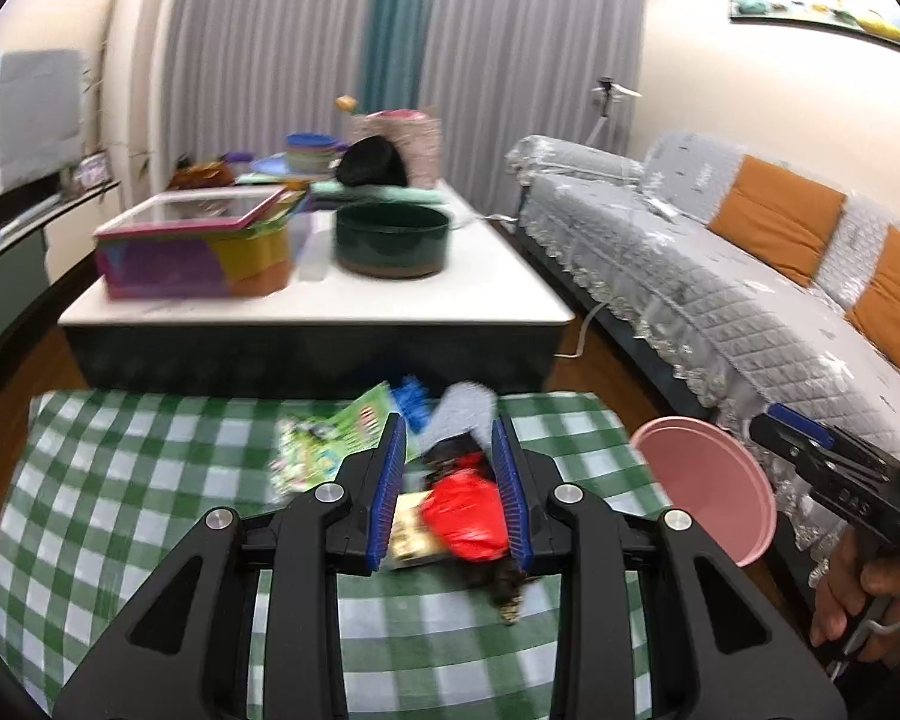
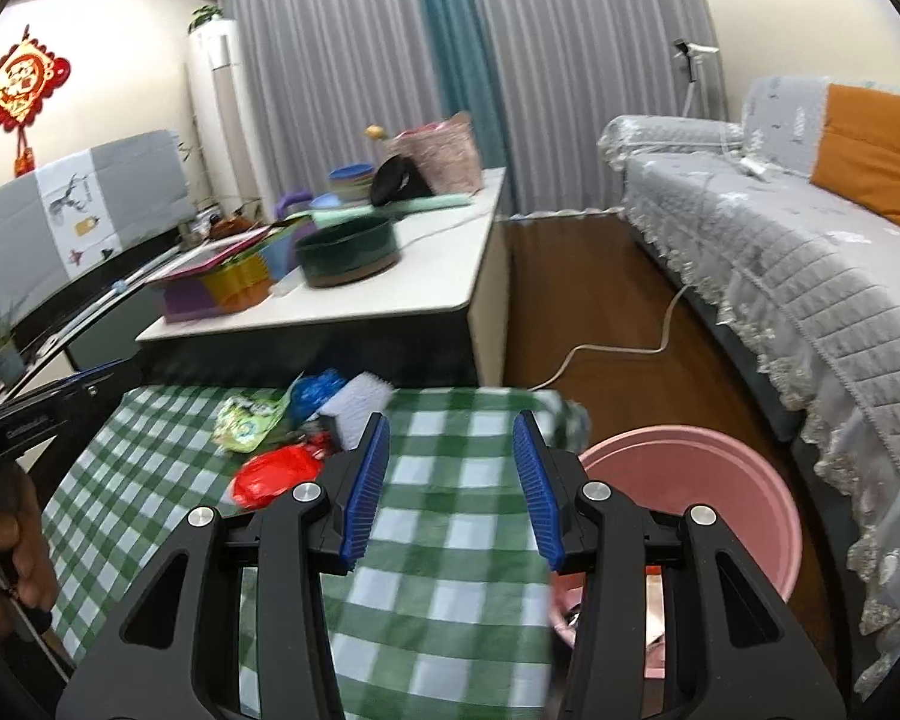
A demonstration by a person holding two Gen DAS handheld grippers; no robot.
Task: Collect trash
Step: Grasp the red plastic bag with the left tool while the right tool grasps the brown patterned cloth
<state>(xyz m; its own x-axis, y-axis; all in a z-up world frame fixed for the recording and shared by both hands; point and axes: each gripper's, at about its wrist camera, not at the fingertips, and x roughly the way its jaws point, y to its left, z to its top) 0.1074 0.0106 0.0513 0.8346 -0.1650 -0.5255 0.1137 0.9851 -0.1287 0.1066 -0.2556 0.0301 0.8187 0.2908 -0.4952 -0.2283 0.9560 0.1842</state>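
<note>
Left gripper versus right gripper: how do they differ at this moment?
The left gripper has its jaws around the red wrapper in the trash pile; the right gripper has only checked cloth between wider jaws. The left sits over the pile, the right nearer the pink bin. Both have blue pads.

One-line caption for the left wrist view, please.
Open left claw framing red wrapper on checked cloth, pink bin alongside.

We're in a home living room: grey quilted sofa [image 2: 810,276] with orange cushions [image 2: 876,162], floor-length curtains [image 2: 360,60], coffee table [image 2: 402,294] full of household containers, red Chinese knot [image 2: 18,84] on the wall, standing air conditioner [image 2: 222,108], wood floor [image 2: 594,312].
</note>
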